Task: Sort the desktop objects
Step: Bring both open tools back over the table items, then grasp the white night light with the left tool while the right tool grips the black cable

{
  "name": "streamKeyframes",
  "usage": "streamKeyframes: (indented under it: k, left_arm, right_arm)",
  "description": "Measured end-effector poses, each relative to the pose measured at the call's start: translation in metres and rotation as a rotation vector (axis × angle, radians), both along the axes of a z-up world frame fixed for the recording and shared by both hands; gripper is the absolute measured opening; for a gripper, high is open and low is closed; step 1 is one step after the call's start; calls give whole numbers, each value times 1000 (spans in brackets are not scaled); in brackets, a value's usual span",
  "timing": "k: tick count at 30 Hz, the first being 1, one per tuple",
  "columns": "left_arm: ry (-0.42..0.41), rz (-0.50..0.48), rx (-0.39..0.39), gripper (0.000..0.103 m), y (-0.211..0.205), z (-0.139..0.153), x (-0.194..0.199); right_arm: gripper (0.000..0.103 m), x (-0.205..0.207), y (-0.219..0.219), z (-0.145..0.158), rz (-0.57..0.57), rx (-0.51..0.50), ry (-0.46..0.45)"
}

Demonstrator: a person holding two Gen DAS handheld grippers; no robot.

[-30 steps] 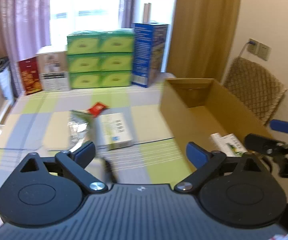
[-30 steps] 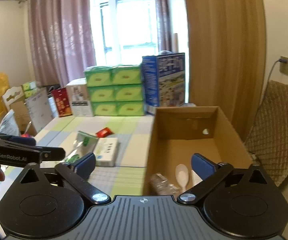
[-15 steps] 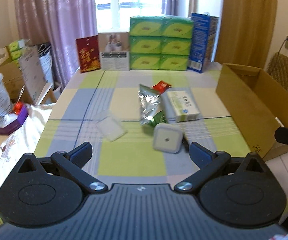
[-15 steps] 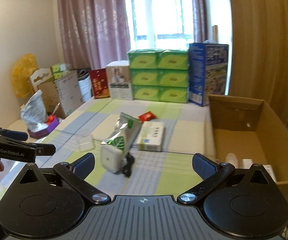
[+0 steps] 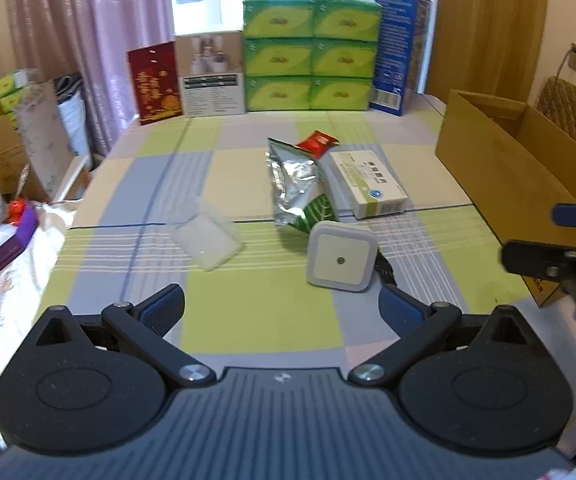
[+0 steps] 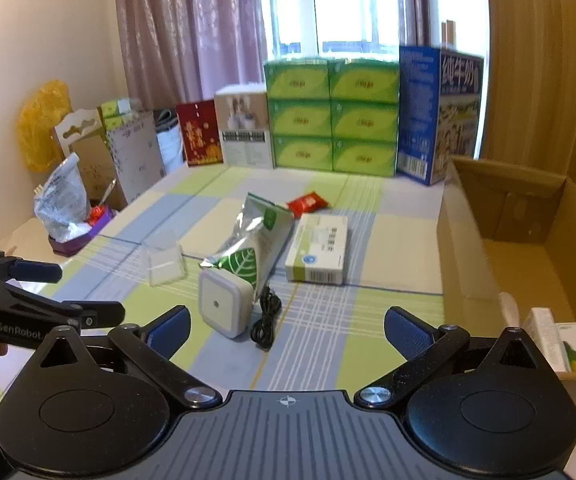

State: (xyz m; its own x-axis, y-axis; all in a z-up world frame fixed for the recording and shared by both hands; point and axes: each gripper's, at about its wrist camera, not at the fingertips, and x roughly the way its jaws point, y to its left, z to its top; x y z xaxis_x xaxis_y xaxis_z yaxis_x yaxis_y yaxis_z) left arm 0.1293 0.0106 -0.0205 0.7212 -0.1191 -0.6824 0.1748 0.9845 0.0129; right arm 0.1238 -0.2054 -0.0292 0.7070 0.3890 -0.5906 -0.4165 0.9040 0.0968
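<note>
Crinkled glossy foil pouch [image 5: 294, 184]; matt cardboard box [image 5: 500, 168]; clear plastic case [image 5: 208, 236].

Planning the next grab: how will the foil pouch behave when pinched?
The foil pouch looks crinkled and partly flattened, so it is probably floppy and light. Its shiny film may slip between the pads. It leans on the white box, so lifting may nudge that.

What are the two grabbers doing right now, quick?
Left gripper: open, holding nothing.
Right gripper: open, holding nothing.
</note>
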Motion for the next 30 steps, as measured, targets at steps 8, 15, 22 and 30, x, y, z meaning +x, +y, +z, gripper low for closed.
streamKeyframes:
  k: [8, 15, 22, 30]
  left_arm:
    - [1, -73, 21, 101, -12, -31, 28]
    - [-33, -160, 42, 99, -26, -58, 48]
    - [-26, -188, 2, 92, -38, -77, 73]
    - [8, -208, -87, 66, -32, -82, 92]
  right_arm:
    - [82, 38, 4, -26, -2, -15, 56]
    - [60, 67, 3, -54, -10, -20, 128]
    - [60, 80, -2, -70, -35, -13, 167]
    - [60, 89, -7, -79, -55, 11, 202]
